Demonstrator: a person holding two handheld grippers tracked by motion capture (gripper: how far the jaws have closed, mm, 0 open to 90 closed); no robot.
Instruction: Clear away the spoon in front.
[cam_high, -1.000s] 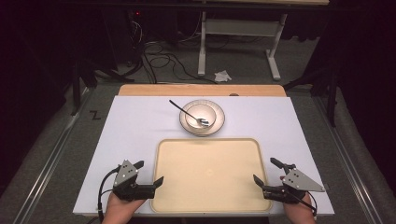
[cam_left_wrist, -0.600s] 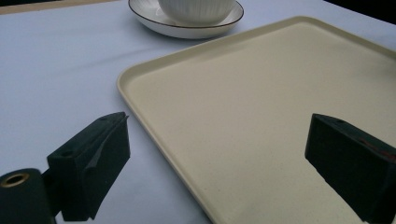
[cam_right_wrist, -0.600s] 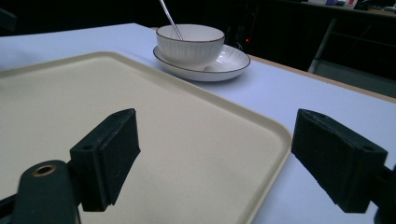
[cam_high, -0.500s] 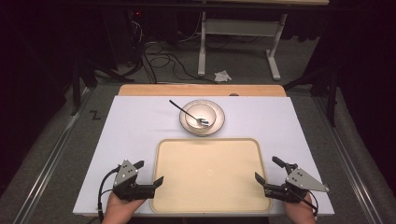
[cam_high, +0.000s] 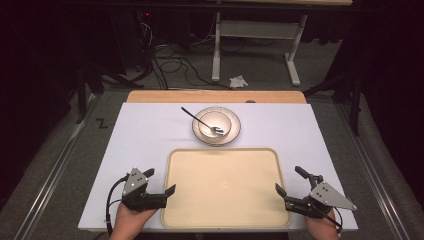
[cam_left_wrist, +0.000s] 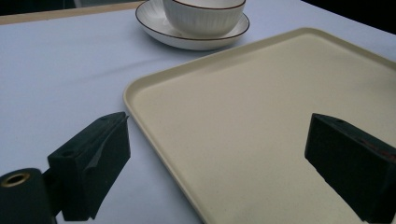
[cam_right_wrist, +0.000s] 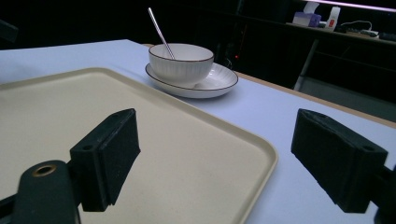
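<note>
Two hand-held grippers flank the beige tray (cam_high: 225, 187) on the table (cam_high: 145, 135): the left hand-held gripper (cam_high: 159, 182) at the tray's near left corner, the right hand-held gripper (cam_high: 288, 180) at its near right corner. Both have jaws spread wide, straddling the tray's rim, holding nothing. Just beyond the tray's far edge sits a bowl (cam_high: 216, 124) on a saucer (cam_high: 235, 131), a spoon (cam_high: 200, 120) leaning in it.

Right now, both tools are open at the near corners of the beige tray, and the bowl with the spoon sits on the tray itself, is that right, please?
Not quite: the bowl with the spoon sits on a saucer beyond the tray, as the high view shows. The left tool and right tool are indeed open at its near corners.
</note>
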